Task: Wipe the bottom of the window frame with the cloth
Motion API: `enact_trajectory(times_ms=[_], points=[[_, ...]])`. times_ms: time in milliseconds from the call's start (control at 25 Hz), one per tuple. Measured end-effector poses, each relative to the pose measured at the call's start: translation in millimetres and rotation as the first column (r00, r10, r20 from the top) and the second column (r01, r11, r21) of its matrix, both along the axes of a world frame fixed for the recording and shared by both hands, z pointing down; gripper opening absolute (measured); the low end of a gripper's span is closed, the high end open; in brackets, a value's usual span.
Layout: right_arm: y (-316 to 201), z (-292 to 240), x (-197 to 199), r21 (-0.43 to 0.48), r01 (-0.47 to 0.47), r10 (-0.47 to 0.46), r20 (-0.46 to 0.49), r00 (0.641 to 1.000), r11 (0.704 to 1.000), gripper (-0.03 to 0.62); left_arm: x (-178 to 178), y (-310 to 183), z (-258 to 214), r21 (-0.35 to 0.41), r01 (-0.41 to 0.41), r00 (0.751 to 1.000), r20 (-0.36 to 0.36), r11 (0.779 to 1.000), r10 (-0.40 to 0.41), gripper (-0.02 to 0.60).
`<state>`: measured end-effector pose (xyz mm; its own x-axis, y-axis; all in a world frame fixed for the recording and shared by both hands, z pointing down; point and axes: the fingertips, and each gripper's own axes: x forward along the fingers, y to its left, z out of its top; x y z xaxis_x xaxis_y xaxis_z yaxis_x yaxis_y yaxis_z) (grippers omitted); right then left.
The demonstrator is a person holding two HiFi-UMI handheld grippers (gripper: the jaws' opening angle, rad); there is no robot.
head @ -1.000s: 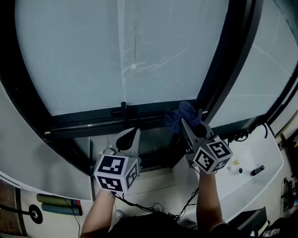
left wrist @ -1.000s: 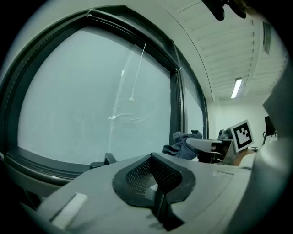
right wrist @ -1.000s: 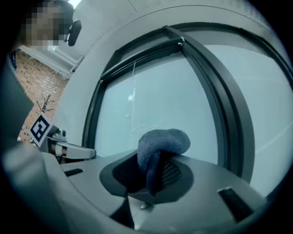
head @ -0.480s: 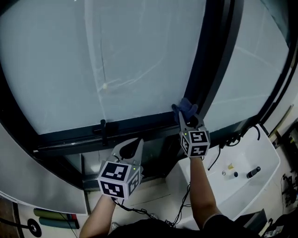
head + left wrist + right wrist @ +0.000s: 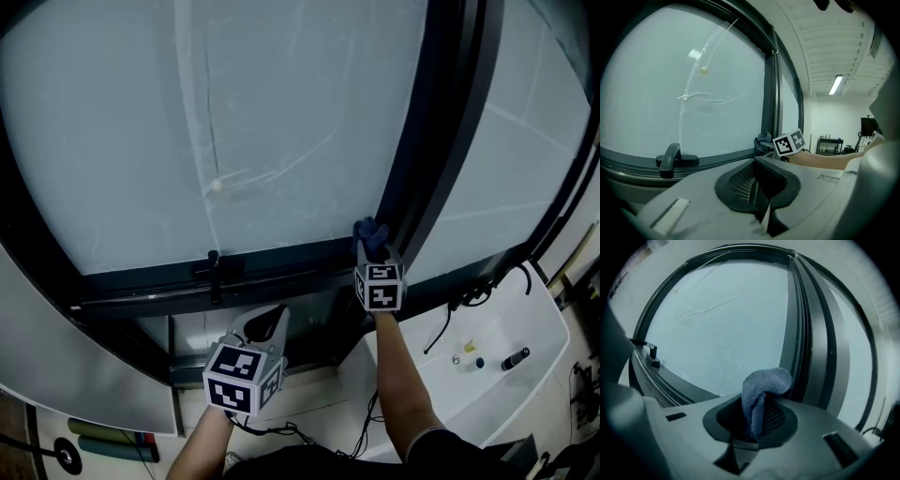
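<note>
Your right gripper clenched the soft blue microfibre cloth by a fold | cloth at the black window frame's bottom rail, 2 o'clock from your left gripper, which was closed and empty | cloth likely light and floppy, so grip it bunched

A thin cord with a small bead is hanging in front of the frosted pane. A black handle is sticking out just below that pane. At the lower right, a white desk is carrying a dark marker-like stick and a couple of small bits, too small to tell apart. A black cable is looping over the desk's far edge. Green rolls are lying at the lower left. In the left gripper view, a ceiling light is glowing, and a rack is standing far back in the room.
</note>
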<state>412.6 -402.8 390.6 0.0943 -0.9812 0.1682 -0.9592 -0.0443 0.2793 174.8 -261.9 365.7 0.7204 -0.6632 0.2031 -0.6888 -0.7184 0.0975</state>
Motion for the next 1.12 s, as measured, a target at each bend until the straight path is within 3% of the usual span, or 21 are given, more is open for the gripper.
enact_trajectory(times_ms=[200, 720, 960, 1120], points=[[-2.5, 2.4, -22.2, -0.041, 0.135, -0.129, 0.115, 0.985, 0.99, 0.074, -12.9, 3.8, 14.5, -0.023, 0.004, 1.0, 0.012, 1.0, -0.003, 0.006], [0.5, 6.6, -142.6, -0.117, 0.389, -0.376, 0.117, 0.919, 0.914, 0.074, -64.3, 15.0, 9.1, -0.011, 0.057, 0.998, -0.015, 0.998, -0.057, 0.006], [-0.8, 5.1, -214.1, -0.105, 0.506, -0.483, 0.186, 0.856, 0.856, 0.074, -103.8, 16.1, 14.1, -0.024, 0.113, 0.993, -0.016, 0.993, -0.113, 0.008], [-1.5, 0.7, -248.4, -0.054, 0.583, -0.533, 0.343, 0.773, 0.81, 0.073, -124.7, 17.8, 15.0, -0.024, 0.143, 0.989, -0.022, 0.989, -0.144, 0.006]])
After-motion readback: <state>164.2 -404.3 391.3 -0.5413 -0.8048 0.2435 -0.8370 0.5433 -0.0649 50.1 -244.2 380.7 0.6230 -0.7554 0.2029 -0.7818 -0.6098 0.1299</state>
